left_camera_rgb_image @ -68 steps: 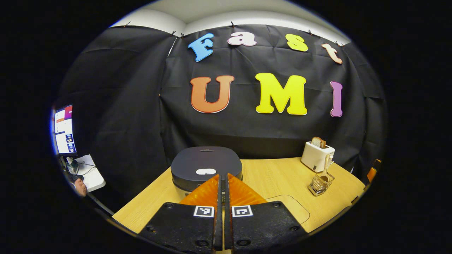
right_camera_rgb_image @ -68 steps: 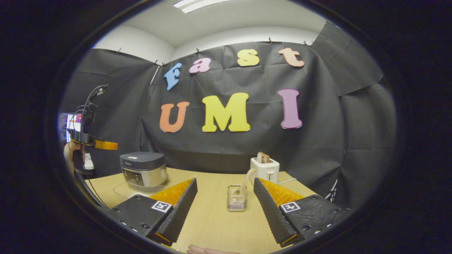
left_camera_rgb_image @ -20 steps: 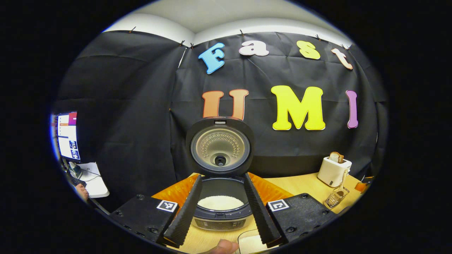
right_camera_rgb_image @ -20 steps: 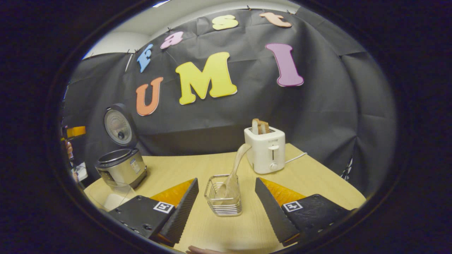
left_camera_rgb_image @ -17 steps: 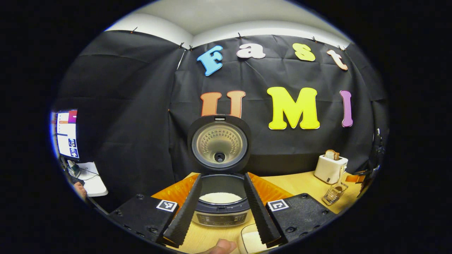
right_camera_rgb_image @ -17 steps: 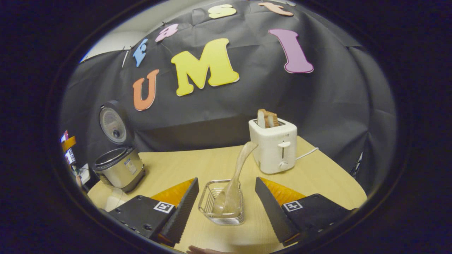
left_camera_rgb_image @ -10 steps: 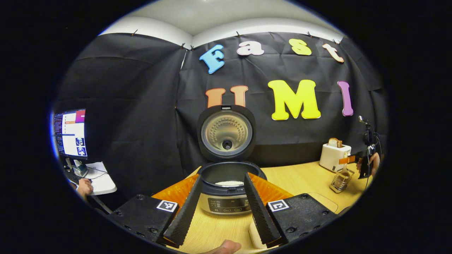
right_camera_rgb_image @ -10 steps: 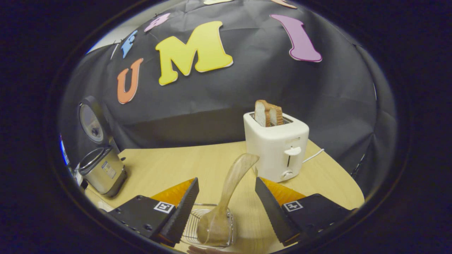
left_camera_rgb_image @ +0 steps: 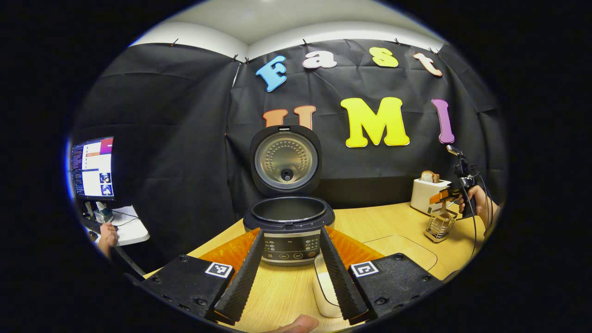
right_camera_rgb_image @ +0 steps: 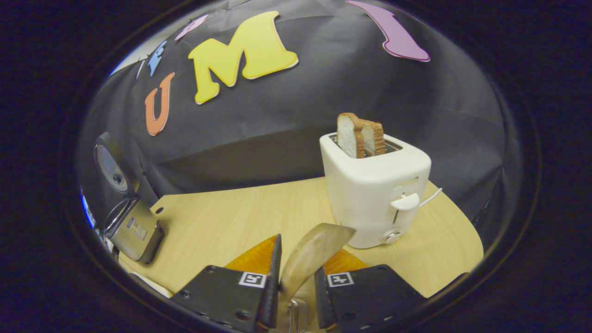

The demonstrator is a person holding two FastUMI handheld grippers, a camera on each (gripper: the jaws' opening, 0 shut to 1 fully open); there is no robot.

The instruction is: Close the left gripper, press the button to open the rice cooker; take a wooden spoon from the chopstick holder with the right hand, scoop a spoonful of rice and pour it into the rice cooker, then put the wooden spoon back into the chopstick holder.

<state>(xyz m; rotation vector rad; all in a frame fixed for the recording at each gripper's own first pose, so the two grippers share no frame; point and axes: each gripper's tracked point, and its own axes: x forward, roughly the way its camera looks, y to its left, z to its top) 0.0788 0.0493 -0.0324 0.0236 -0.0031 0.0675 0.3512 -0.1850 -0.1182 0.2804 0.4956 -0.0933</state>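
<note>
A: Your right tongs (right_camera_rgb_image: 296,277) have just narrowed around the wooden spoon (right_camera_rgb_image: 312,256), both fingers pressing its handle over the chopstick holder (left_camera_rgb_image: 438,227) near the table's right edge.

B: So you're starting the lift. Your left tongs (left_camera_rgb_image: 289,273), gaping empty, are facing the open rice cooker (left_camera_rgb_image: 287,217); the right gripper view is showing the toaster (right_camera_rgb_image: 374,189).

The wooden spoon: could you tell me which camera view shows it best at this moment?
The right gripper view: the wooden spoon rises close up between the right gripper, whose fingers press its handle. The left gripper view shows it far off, small, in the chopstick holder.
</note>
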